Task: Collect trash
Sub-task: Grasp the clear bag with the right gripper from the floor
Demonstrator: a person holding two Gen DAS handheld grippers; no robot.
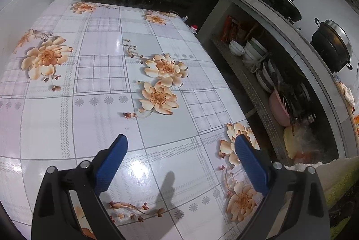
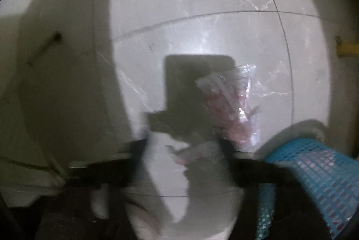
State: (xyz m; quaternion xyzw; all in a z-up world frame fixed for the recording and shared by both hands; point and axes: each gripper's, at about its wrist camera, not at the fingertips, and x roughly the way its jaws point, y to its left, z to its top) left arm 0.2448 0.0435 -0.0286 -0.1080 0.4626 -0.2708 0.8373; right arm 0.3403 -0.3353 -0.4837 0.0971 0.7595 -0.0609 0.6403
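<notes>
In the left wrist view my left gripper [image 1: 180, 145] is open and empty above a table [image 1: 101, 87] covered in a glossy floral cloth. No trash shows on it. The right wrist view is motion-blurred. My right gripper [image 2: 182, 143] points down at a grey tiled floor [image 2: 202, 26]; its fingers stand apart. A clear plastic wrapper with red print [image 2: 228, 100] sits just beyond the right fingertip; I cannot tell whether it is touched or falling. A blue mesh waste basket [image 2: 309, 172] stands at the lower right.
Right of the table, open shelves hold stacked bowls and plates [image 1: 253, 51] and a pink basin [image 1: 279, 107]. A black pot with a steel lid [image 1: 332, 44] sits on the counter above. A dark square shadow [image 2: 186, 82] lies on the floor.
</notes>
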